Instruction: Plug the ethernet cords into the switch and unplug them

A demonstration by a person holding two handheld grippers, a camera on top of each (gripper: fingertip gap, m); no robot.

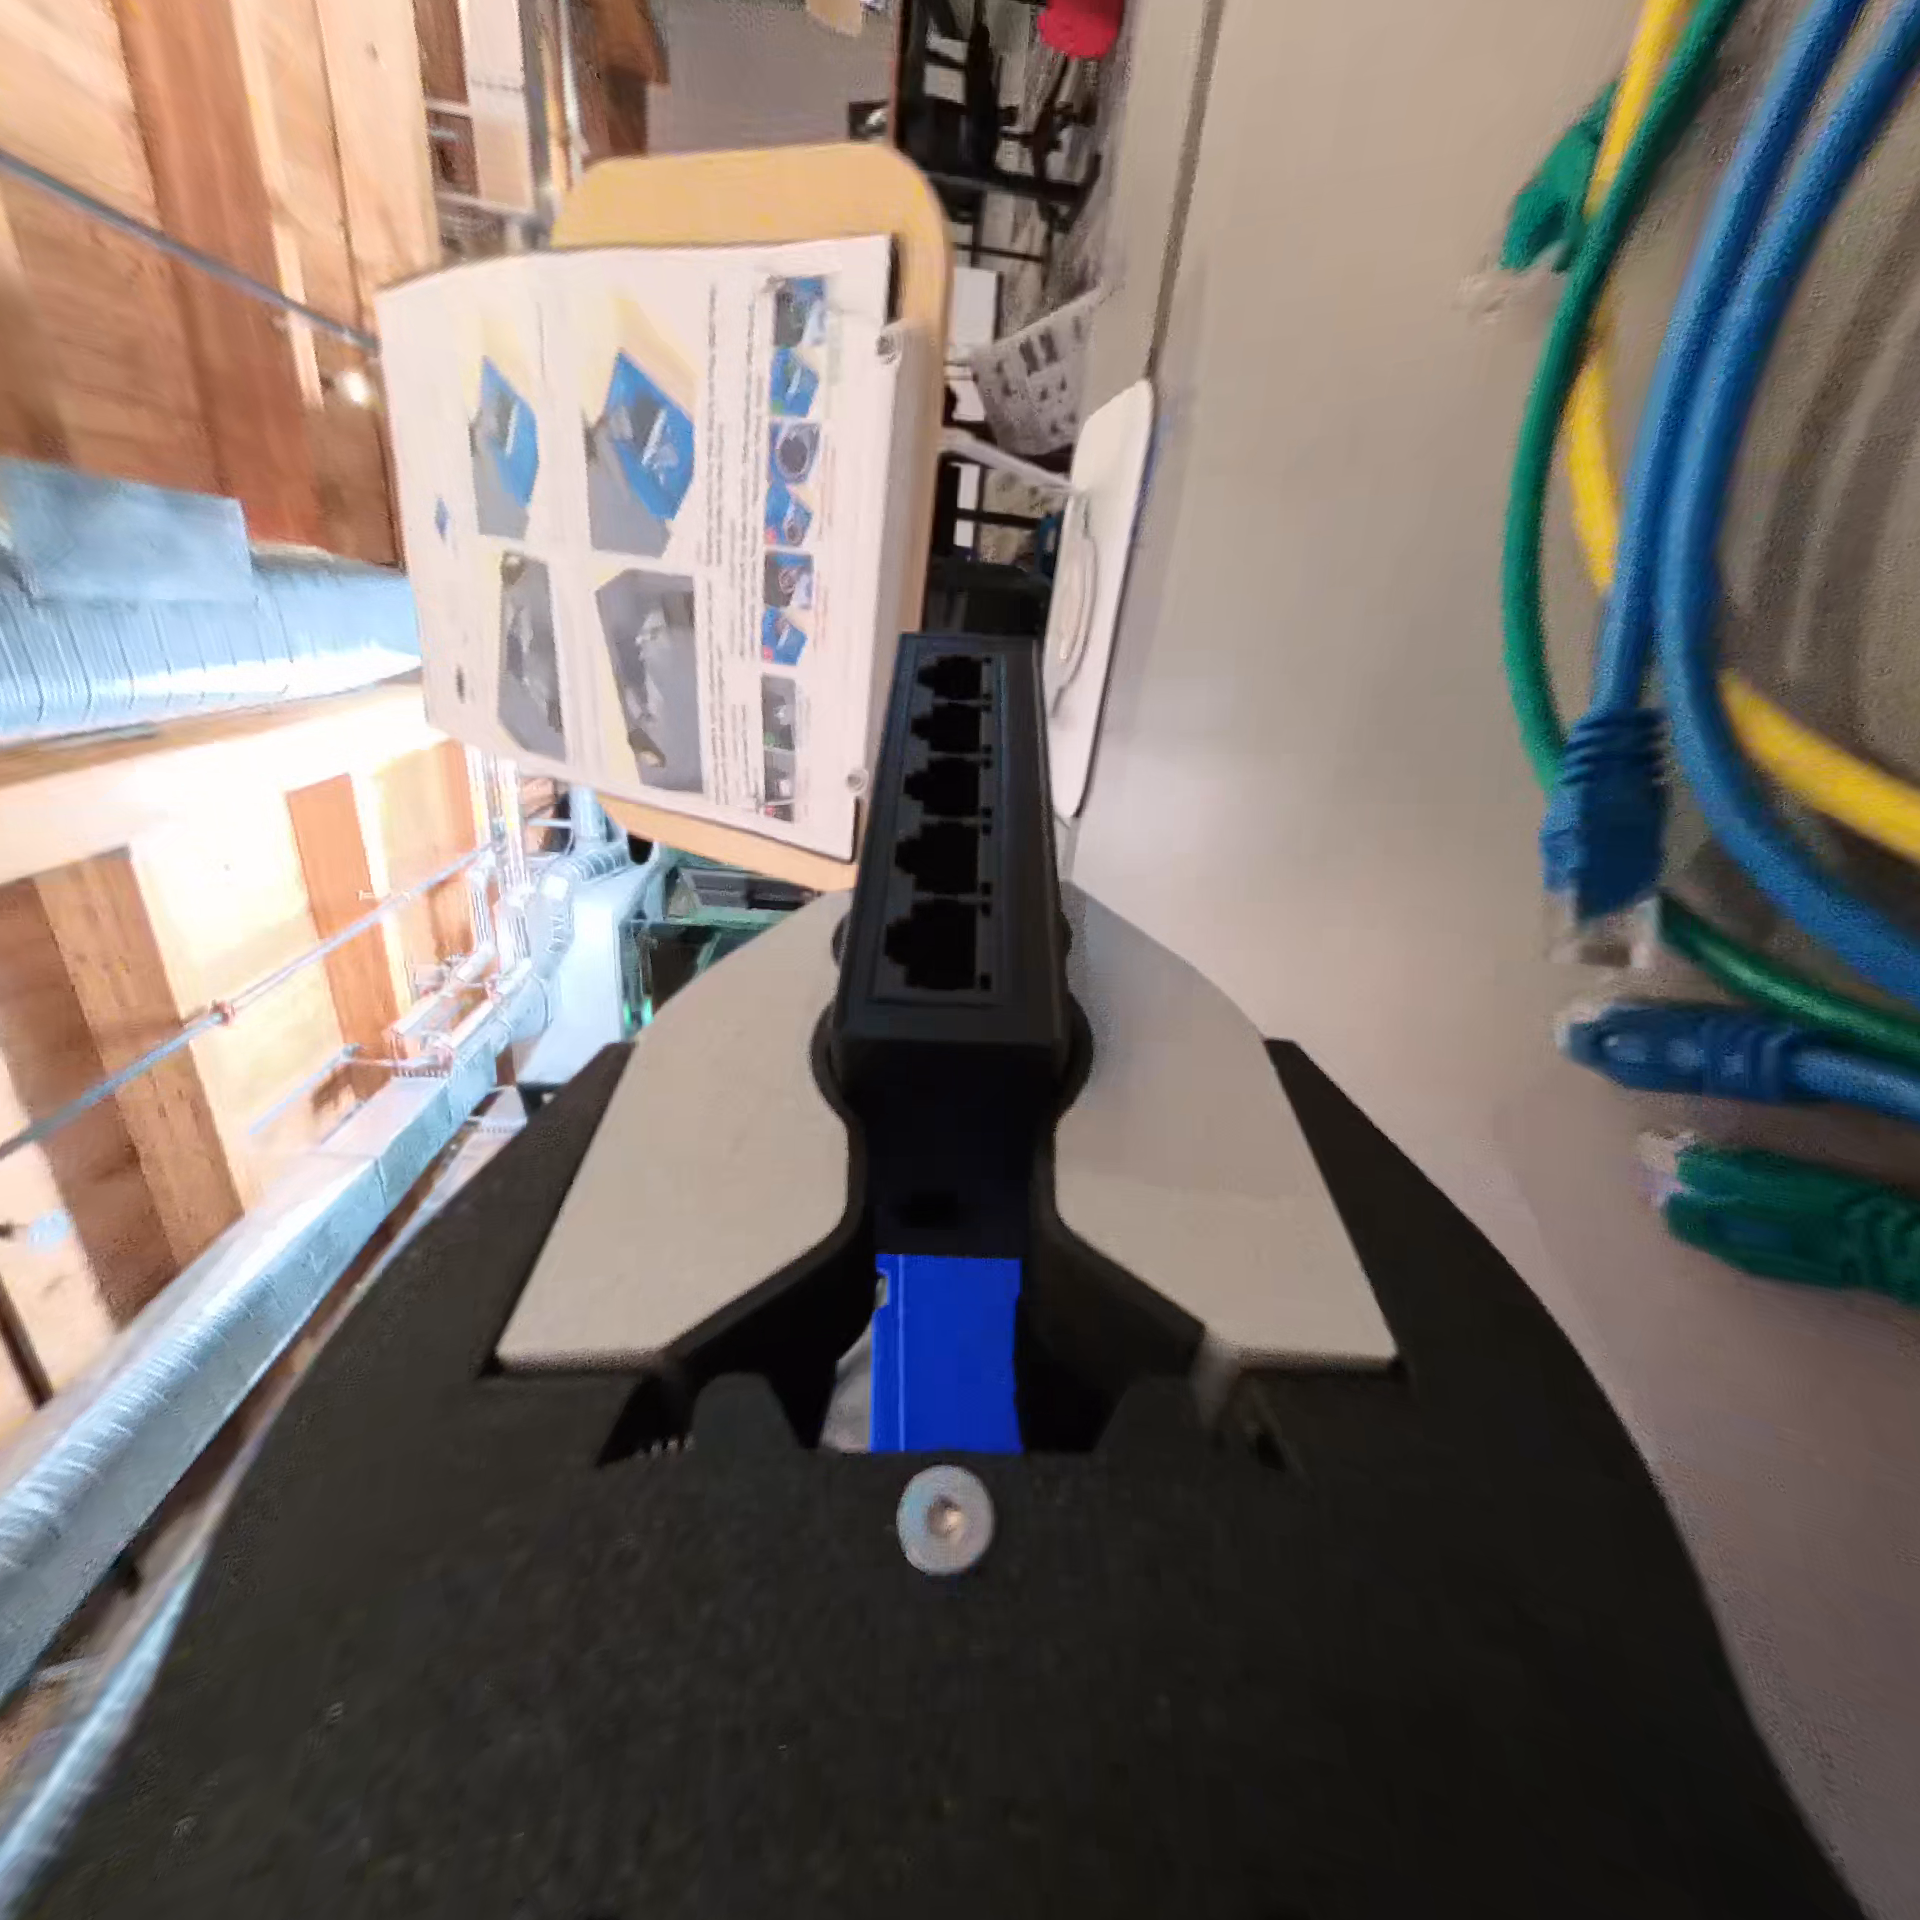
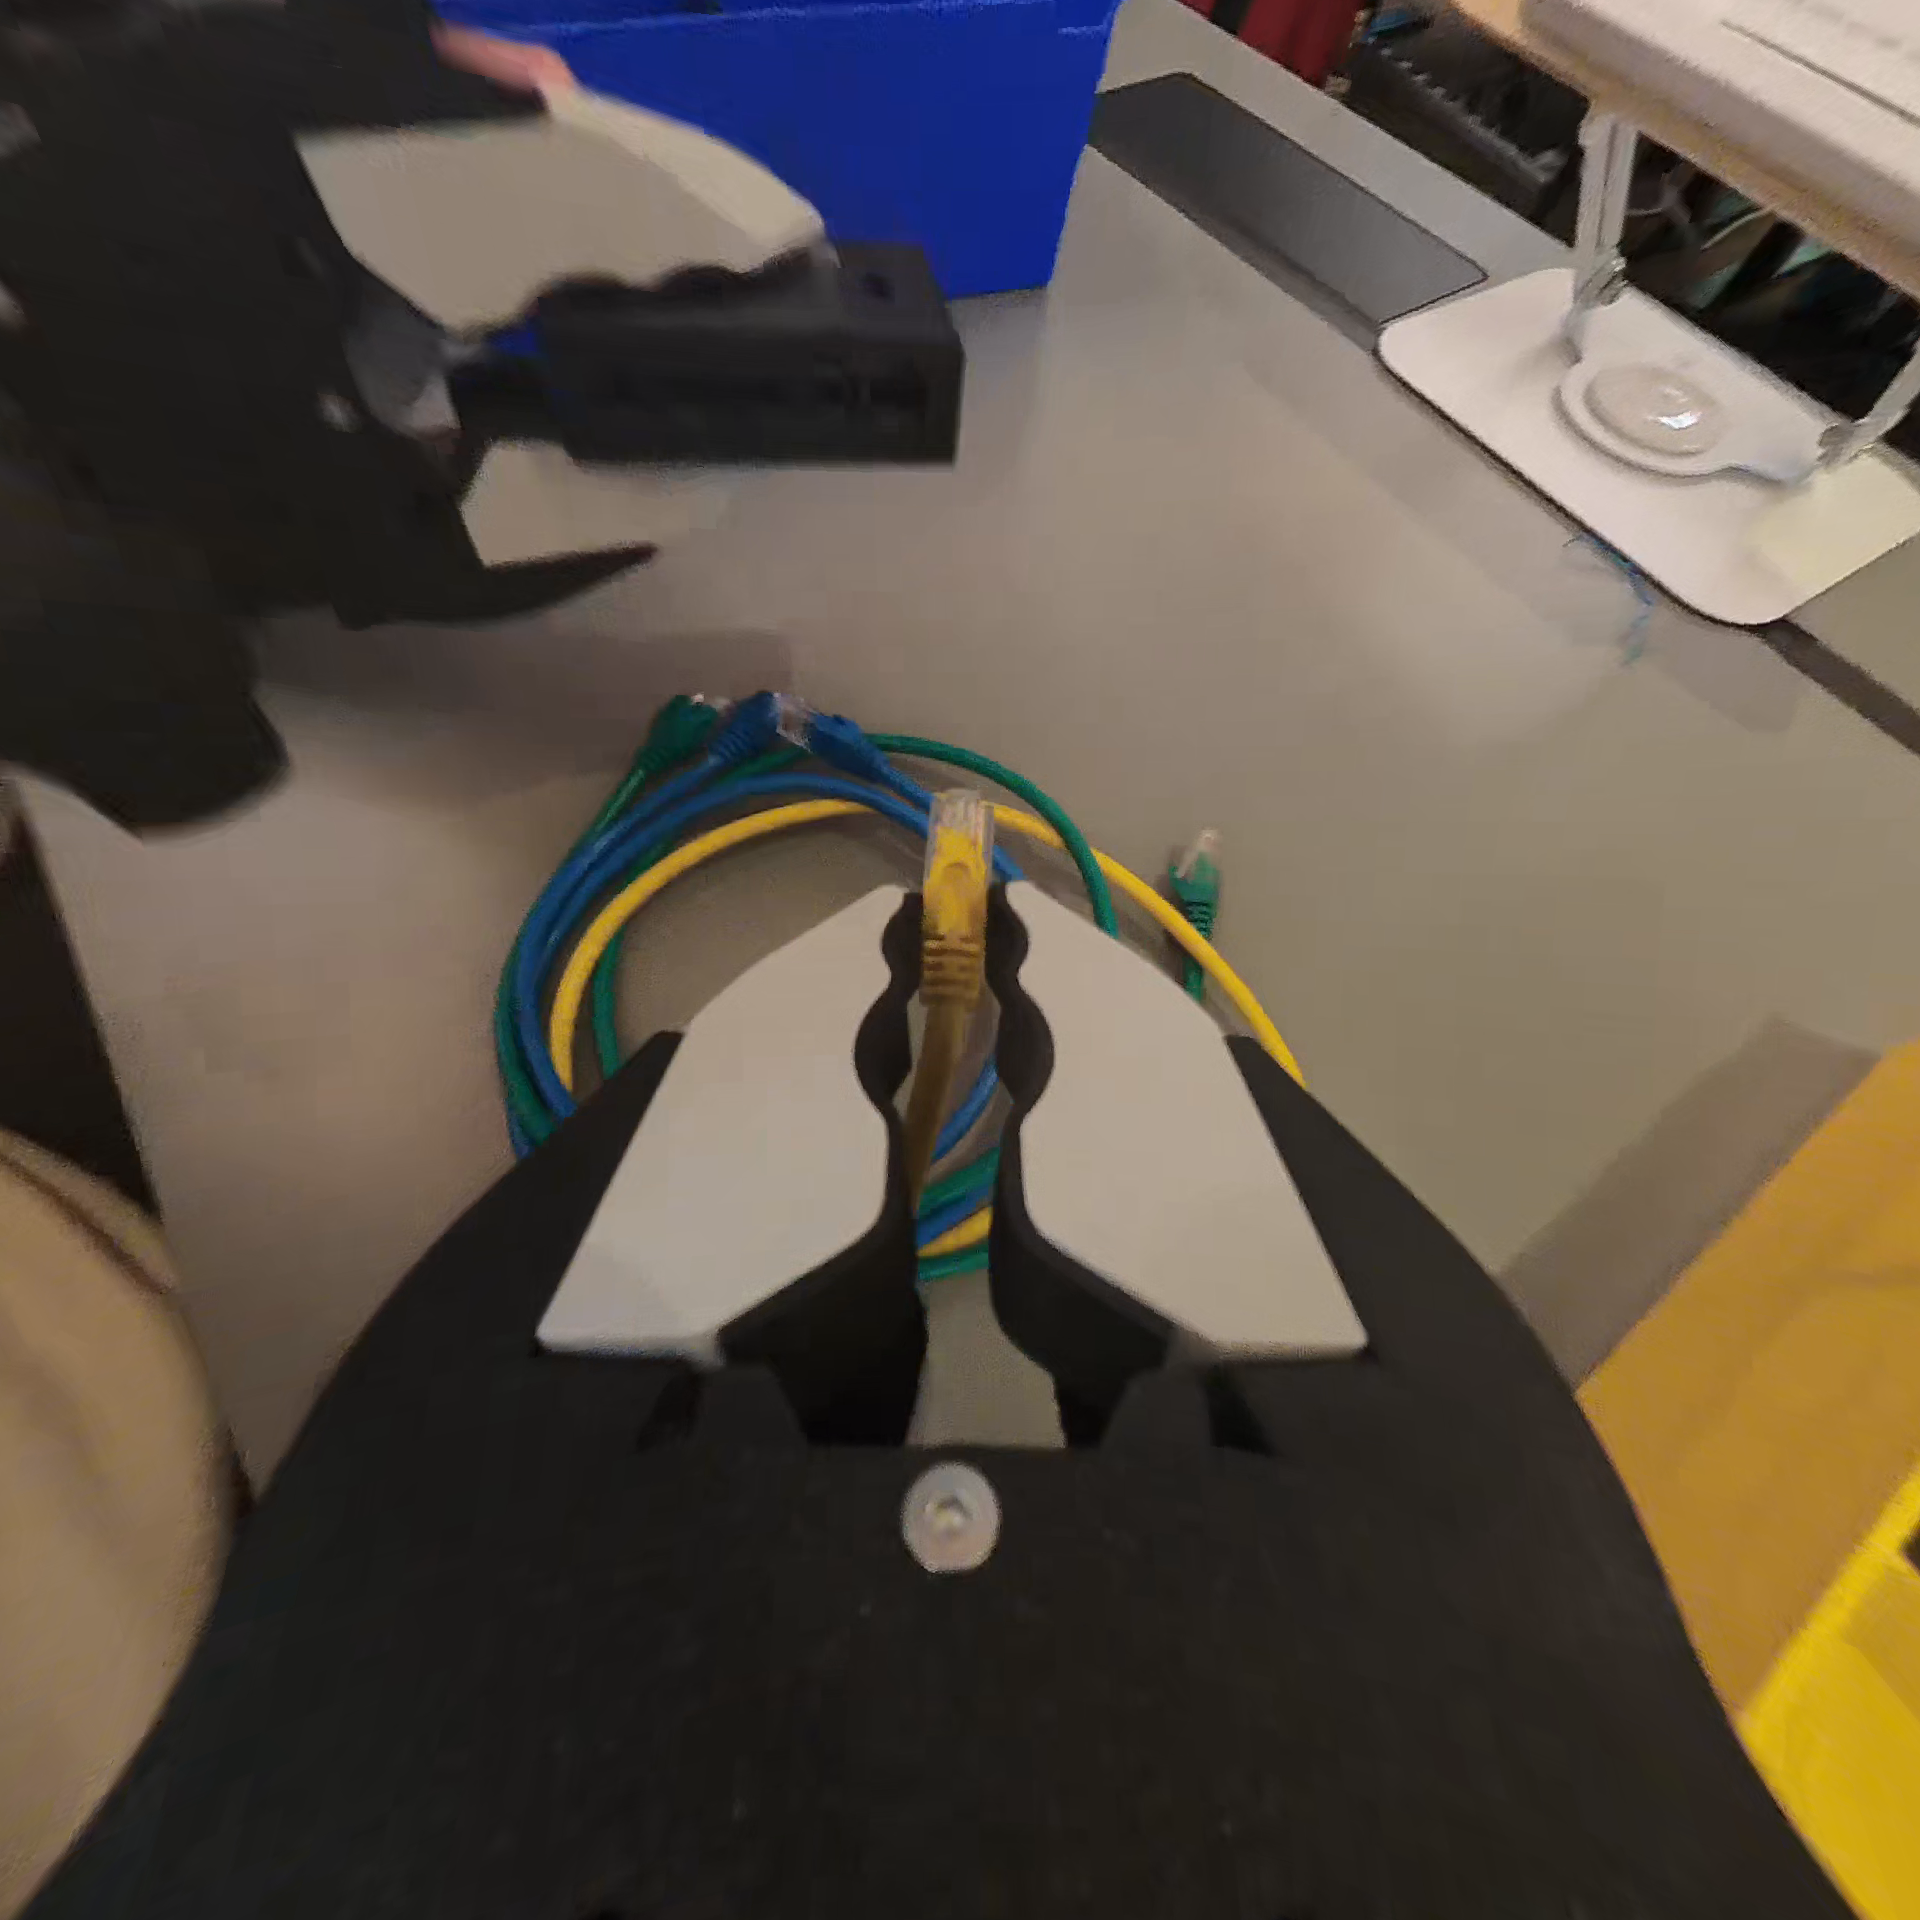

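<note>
My left gripper (image 1: 951,1029) is shut on a black ethernet switch (image 1: 951,831), held in the air with its row of empty ports in view. The switch (image 2: 748,364) and the left gripper (image 2: 499,343) also show at the upper left of the right wrist view. My right gripper (image 2: 961,904) is shut on the plug of a yellow ethernet cord (image 2: 954,894), plug tip forward past the fingertips. A coil of blue, green and yellow cords (image 2: 644,883) lies on the grey table under it. The same cords (image 1: 1683,727) show at the right of the left wrist view.
A blue bin (image 2: 831,114) stands behind the switch. A white stand base (image 2: 1621,457) with a clear holder carries a printed sheet (image 1: 644,520). A yellow box (image 2: 1787,1403) sits at the right. A loose green plug (image 2: 1195,883) lies by the coil.
</note>
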